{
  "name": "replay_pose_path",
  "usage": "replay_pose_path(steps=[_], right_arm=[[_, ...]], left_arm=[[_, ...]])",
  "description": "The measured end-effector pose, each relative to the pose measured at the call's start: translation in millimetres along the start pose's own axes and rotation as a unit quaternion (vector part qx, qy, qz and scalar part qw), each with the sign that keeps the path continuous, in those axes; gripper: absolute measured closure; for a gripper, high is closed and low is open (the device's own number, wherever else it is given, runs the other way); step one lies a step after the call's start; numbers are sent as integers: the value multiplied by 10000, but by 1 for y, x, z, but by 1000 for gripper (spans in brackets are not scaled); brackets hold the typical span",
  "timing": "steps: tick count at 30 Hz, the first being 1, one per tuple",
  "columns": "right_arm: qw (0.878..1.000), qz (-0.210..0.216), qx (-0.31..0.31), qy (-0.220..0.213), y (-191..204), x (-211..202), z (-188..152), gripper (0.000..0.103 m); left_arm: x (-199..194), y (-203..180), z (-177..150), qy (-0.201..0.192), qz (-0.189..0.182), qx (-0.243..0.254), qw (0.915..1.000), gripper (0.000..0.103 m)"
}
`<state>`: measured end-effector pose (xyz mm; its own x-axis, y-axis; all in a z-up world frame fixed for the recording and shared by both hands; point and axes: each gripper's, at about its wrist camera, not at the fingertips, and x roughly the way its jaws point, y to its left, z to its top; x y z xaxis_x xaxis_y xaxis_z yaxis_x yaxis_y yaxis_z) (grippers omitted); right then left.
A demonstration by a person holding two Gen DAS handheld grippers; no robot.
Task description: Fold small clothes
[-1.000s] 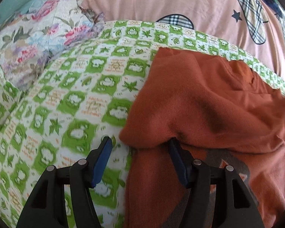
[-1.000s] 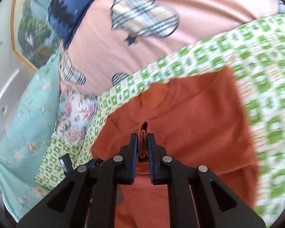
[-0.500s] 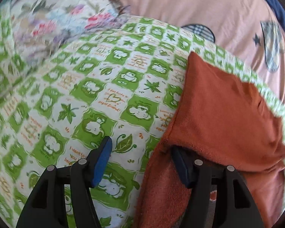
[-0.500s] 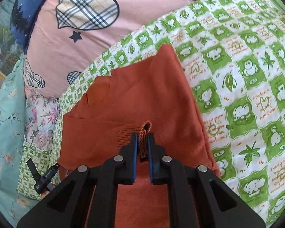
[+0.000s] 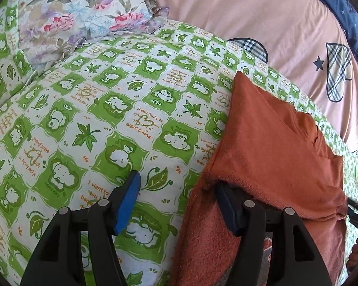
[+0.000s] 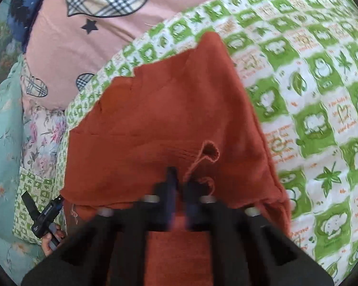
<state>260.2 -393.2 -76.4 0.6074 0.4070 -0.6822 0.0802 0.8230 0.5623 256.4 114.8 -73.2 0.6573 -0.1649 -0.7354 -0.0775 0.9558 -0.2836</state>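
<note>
Lying folded on the green-check bedspread, rust-orange garment, left gripper jaws apart at its left edge (one finger tucked under the fold), right gripper blurred, closed, apparently pinching the garment's near edge, pink heart-print duvet behind.

Rust-orange knit garment, apparently folded over, on green-checked bedspread

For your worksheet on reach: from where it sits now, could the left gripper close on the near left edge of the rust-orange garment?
Probably yes. The left gripper stands open, its right finger already tucked under the garment's folded edge, its left finger over bare green quilt; nothing lies between.
</note>
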Motion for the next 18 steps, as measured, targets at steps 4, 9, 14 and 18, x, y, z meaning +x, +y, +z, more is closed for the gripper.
replay_pose_path(steps=[4, 9, 14, 18], right_arm=[[9987, -39, 75, -512, -4, -21, 2, 98], [9926, -1200, 183, -46, -15, -10, -11, 96], [9973, -479, -274, -488, 27, -19, -10, 87], [9917, -1241, -240, 230, 20, 23, -8, 62]], left_arm=[[0, 0, -1, -22, -37, 3, 10000, 38], [1, -1, -2, -37, 0, 40, 10000, 38], [2, 0, -1, -42, -23, 0, 10000, 38], [2, 3, 0, -10, -81, -23, 10000, 37]])
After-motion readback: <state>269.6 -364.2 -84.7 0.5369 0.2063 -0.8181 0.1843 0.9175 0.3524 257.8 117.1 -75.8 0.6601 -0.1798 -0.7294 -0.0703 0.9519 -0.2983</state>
